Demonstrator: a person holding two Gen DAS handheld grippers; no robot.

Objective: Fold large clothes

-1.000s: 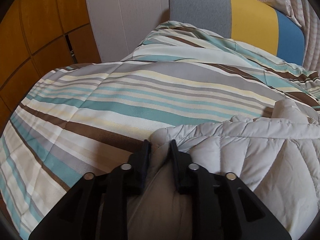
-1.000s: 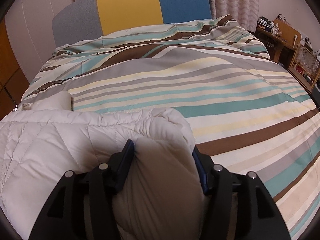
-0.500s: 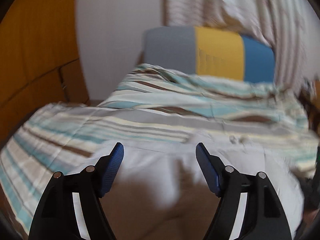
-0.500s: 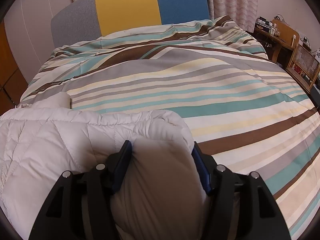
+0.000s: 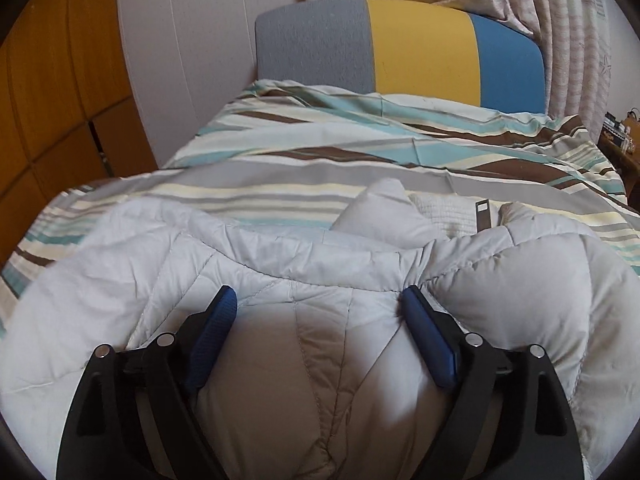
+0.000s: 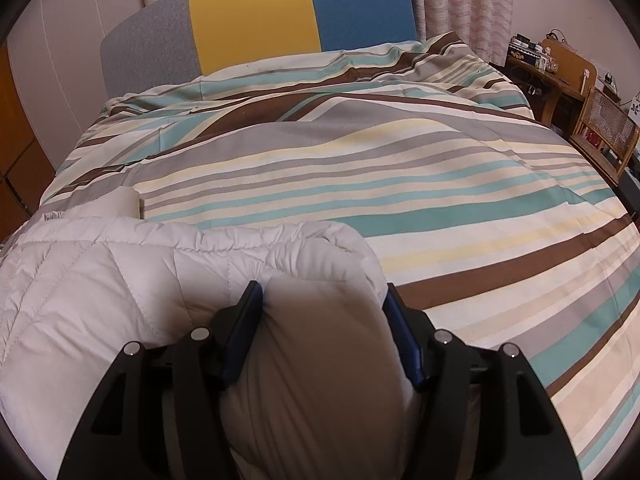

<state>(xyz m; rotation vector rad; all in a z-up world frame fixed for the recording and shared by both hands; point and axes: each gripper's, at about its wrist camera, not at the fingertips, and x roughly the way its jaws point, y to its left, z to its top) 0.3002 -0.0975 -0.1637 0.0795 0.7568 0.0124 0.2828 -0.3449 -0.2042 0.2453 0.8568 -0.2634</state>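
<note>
A pale quilted puffer jacket (image 5: pixel 140 264) lies on the striped bed cover (image 5: pixel 320 168), its collar and a zip pull (image 5: pixel 484 216) towards the headboard. My left gripper (image 5: pixel 318 294) hovers over the jacket's middle. Its jaws are opening wide, with quilted fabric below and between them, and the blue pads do not clamp it. In the right wrist view, my right gripper (image 6: pixel 323 288) is shut on a thick rolled fold at the right edge of the jacket (image 6: pixel 100 280), which bulges between both pads.
The bed cover (image 6: pixel 400 184) stretches ahead and right of the jacket. A grey, yellow and blue headboard (image 5: pixel 420 48) stands at the far end. Wooden cupboard doors (image 5: pixel 48 100) are to the left; a desk (image 6: pixel 560 68) and a cane chair (image 6: pixel 608 128) to the right.
My left gripper let go of the jacket edge it pinched, spread its jaws wide and moved right over the jacket. The right gripper kept its hold and place.
</note>
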